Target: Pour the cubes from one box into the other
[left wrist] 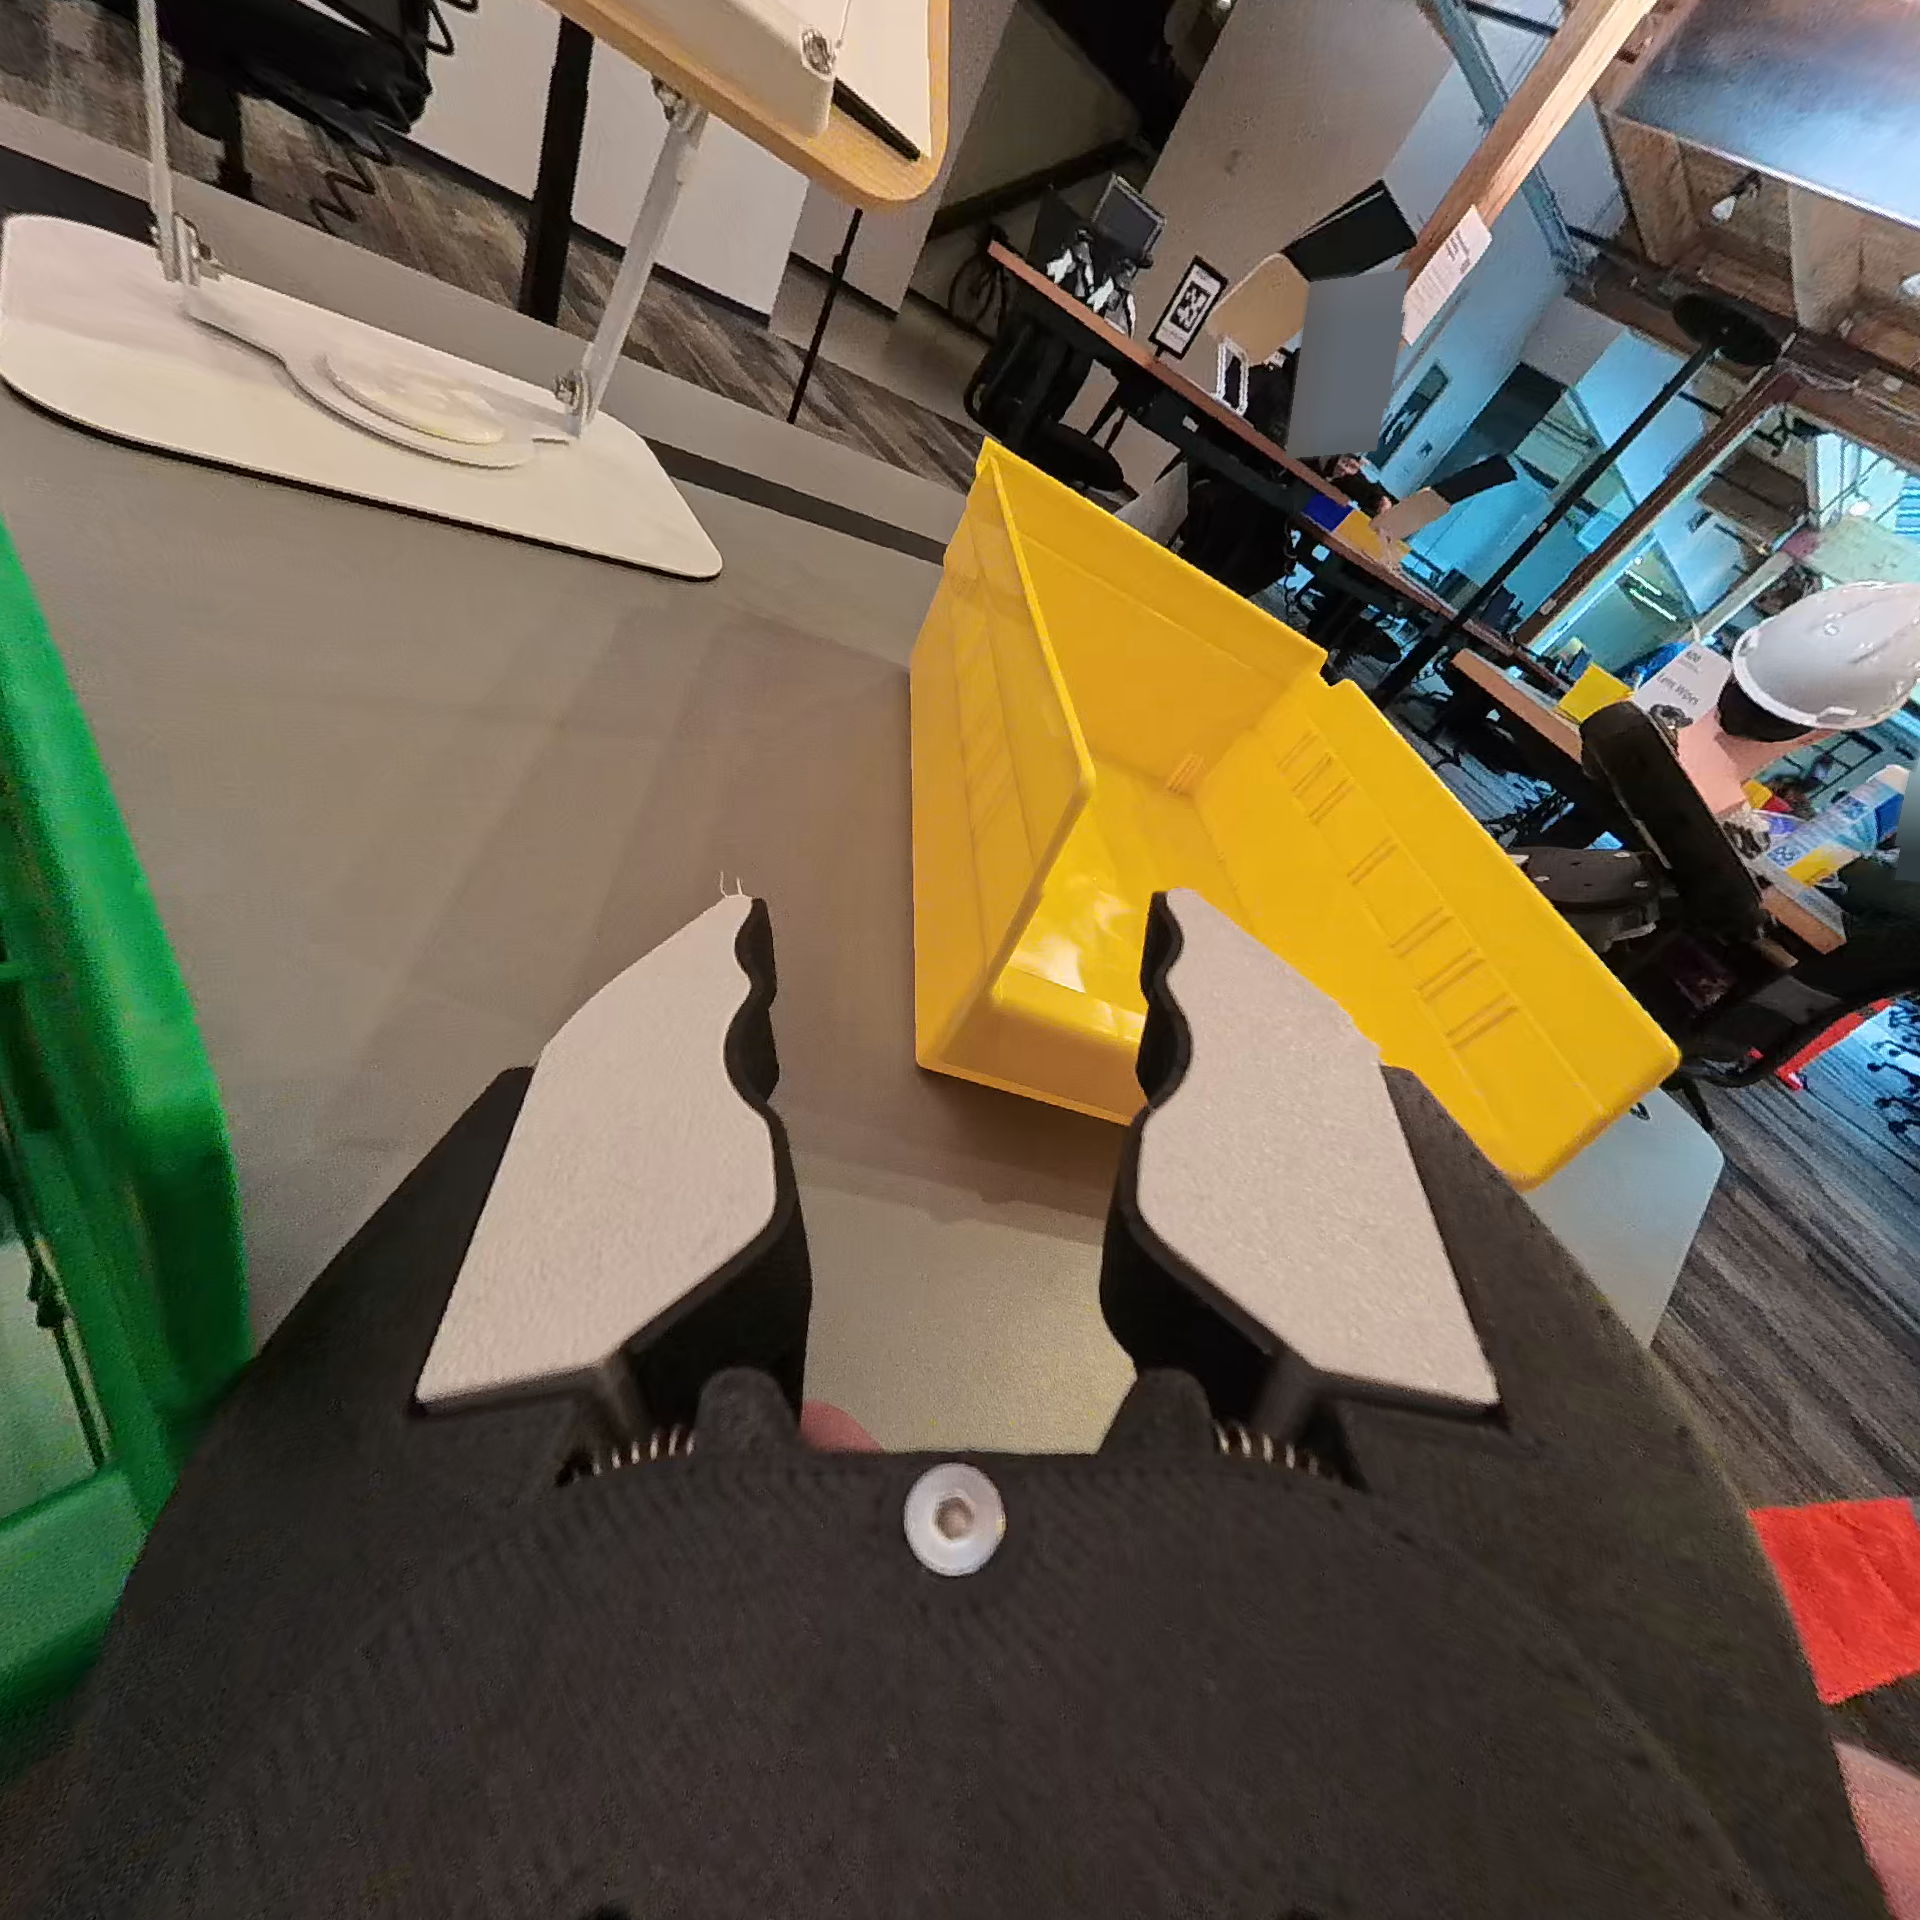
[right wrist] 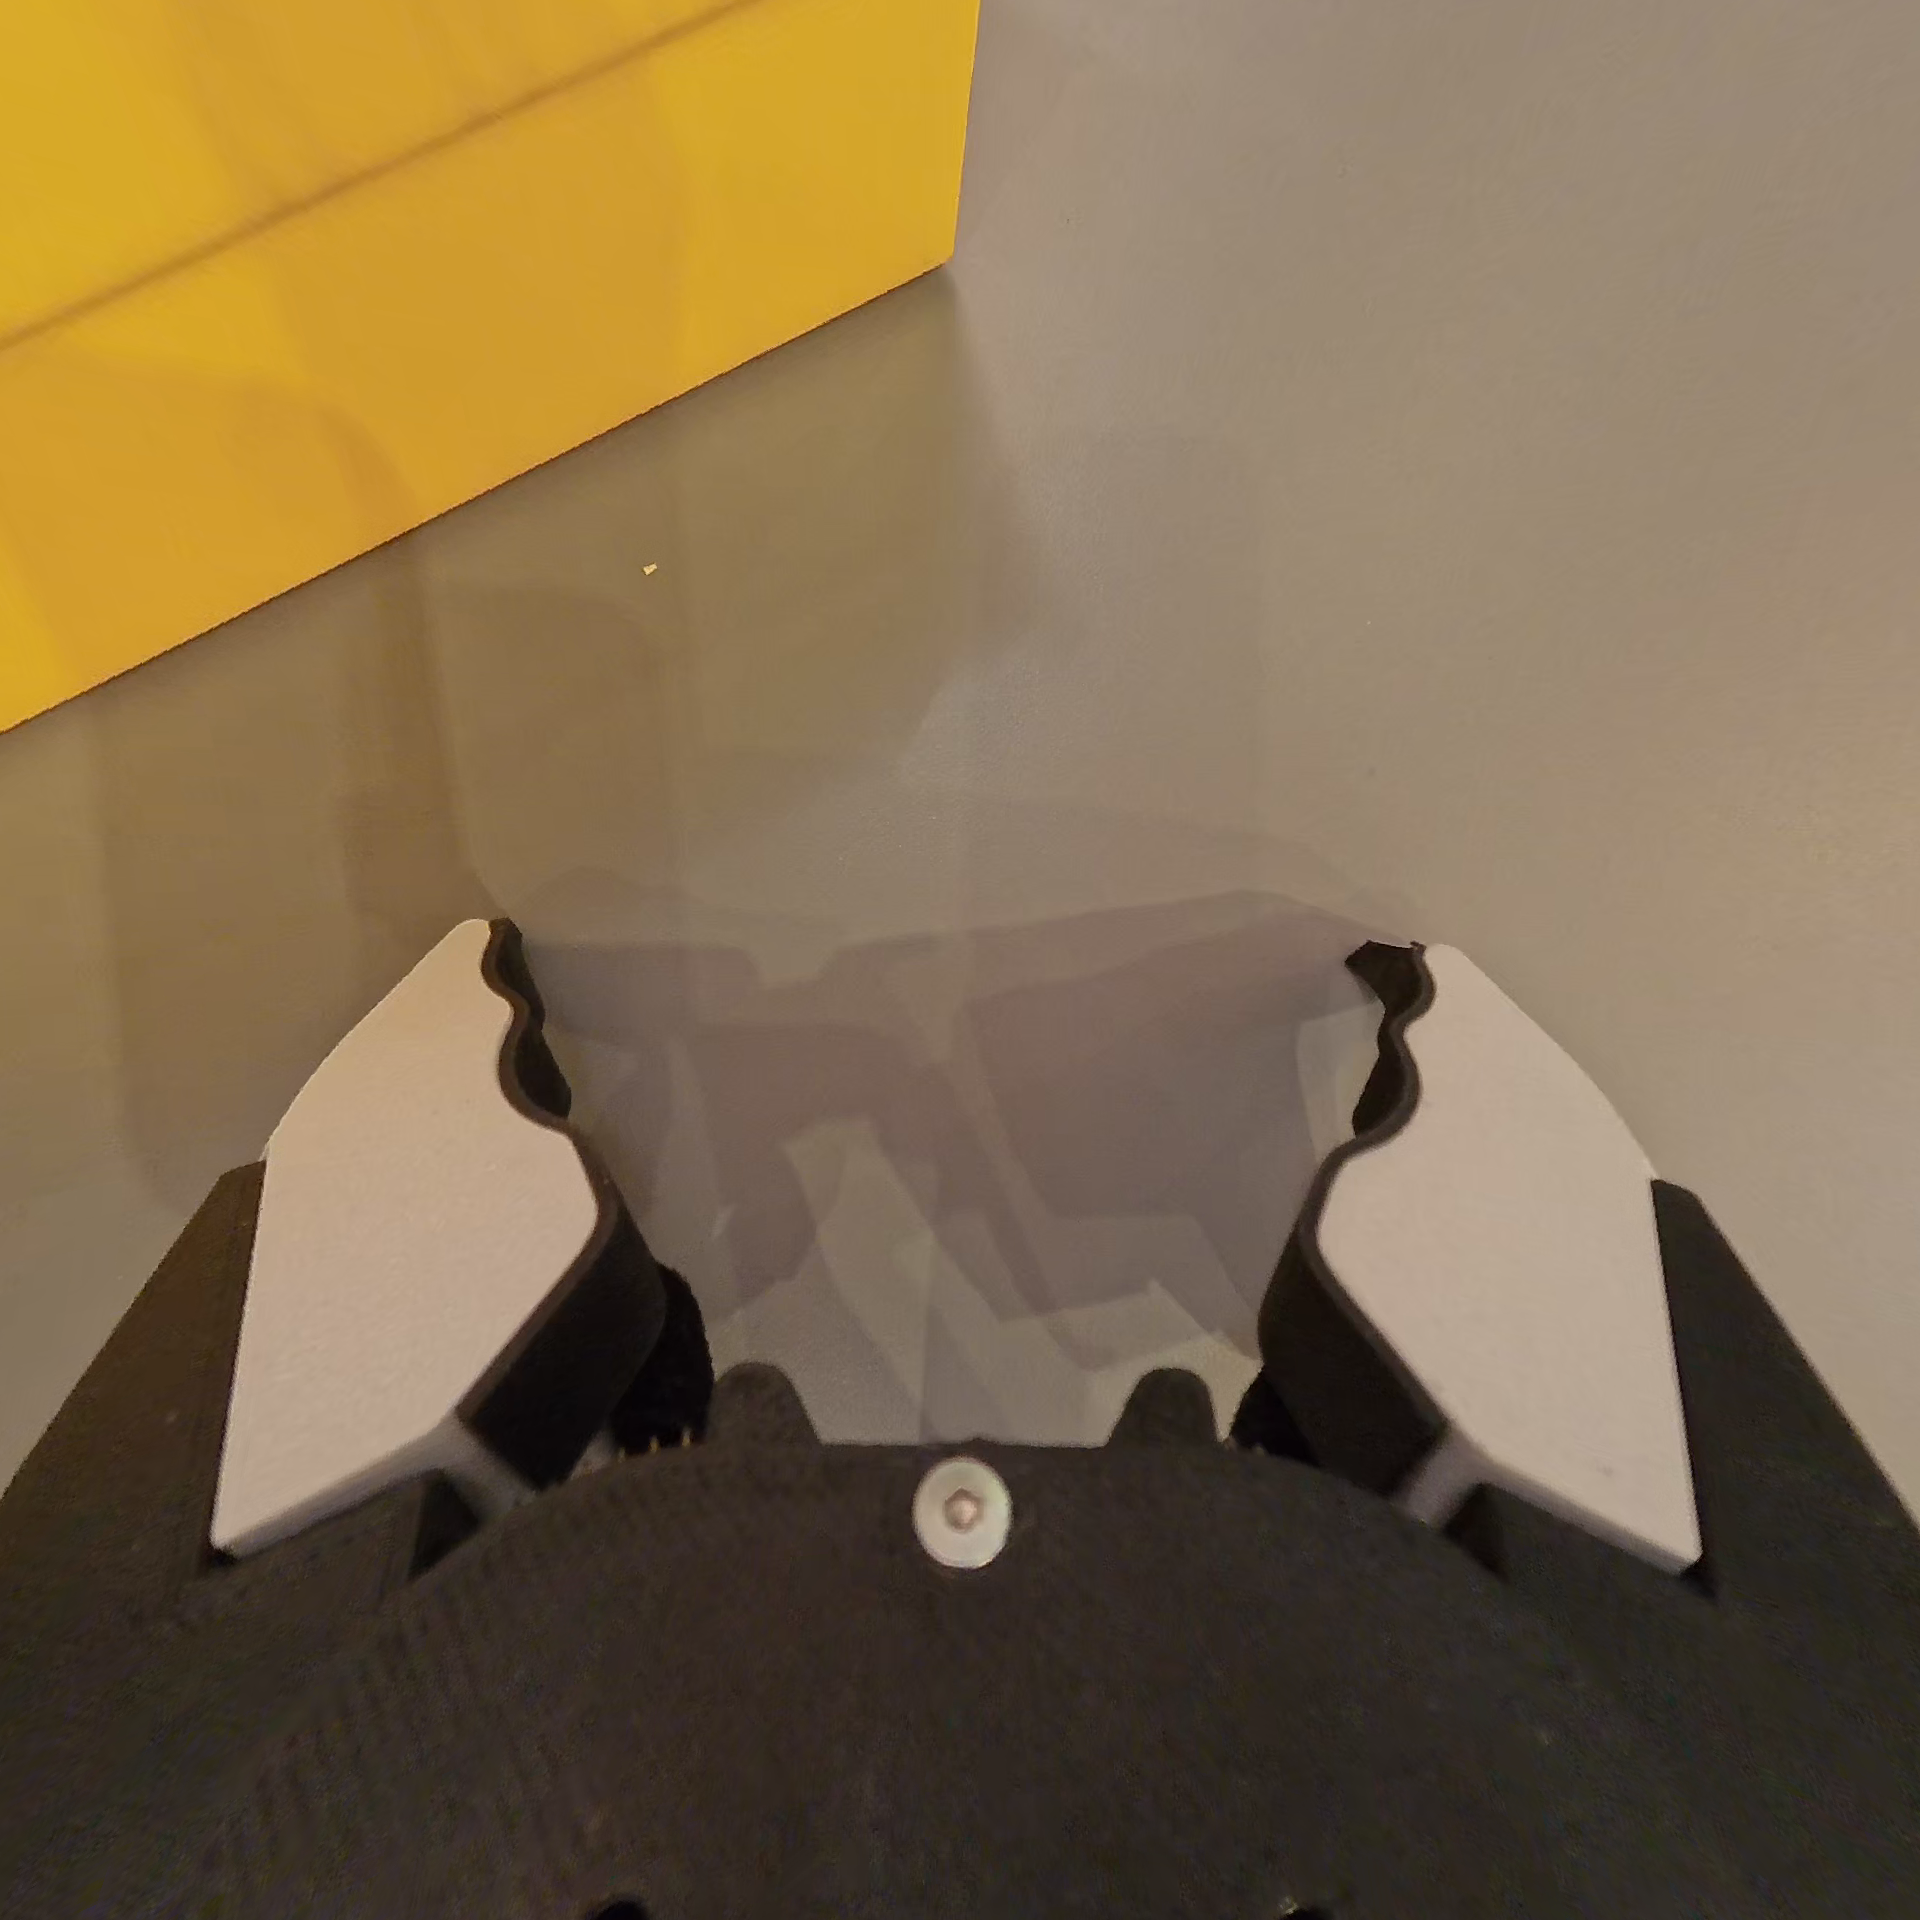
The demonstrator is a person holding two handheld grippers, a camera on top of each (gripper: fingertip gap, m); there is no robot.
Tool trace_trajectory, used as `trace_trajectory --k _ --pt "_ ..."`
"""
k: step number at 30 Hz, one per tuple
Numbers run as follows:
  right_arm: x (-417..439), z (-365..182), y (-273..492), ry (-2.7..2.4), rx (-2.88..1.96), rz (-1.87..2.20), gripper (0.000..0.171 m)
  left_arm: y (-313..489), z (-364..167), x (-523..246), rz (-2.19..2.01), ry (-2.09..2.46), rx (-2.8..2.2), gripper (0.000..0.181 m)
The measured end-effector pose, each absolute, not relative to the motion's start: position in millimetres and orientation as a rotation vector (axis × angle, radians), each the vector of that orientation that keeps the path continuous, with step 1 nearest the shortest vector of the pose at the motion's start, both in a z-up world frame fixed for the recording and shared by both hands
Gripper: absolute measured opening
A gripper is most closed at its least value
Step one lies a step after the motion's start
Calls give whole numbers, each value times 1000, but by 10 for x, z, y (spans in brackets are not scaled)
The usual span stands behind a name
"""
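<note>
So far no cubes show anywhere: the yellow bin (left wrist: 1195,790) sits empty on the gray table (left wrist: 520,779), the green box (left wrist: 94,1039) waits at the left, and the left gripper (left wrist: 951,914) and right gripper (right wrist: 951,940) gape wide, holding nothing.

Bare desk (left wrist: 499,748) lies open between the yellow box (left wrist: 1351,831) and the green box (left wrist: 94,1039); a white stand (left wrist: 343,436) blocks the far side.

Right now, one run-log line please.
left tool open, empty | right tool open, empty | yellow plastic bin on grey table, no cubes seen
</note>
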State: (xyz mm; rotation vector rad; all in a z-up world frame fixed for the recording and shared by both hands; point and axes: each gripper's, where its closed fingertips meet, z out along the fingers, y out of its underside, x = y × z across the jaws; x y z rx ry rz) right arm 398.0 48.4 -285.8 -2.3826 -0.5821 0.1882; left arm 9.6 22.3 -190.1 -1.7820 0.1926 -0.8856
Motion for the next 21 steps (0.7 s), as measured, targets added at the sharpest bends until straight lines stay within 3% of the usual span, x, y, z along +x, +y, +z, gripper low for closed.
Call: trace_trajectory --k 21 --pt "3978 -2860 485 -582 -2383 188 142 -296 -1732 301 -1028 251 -1679 67"
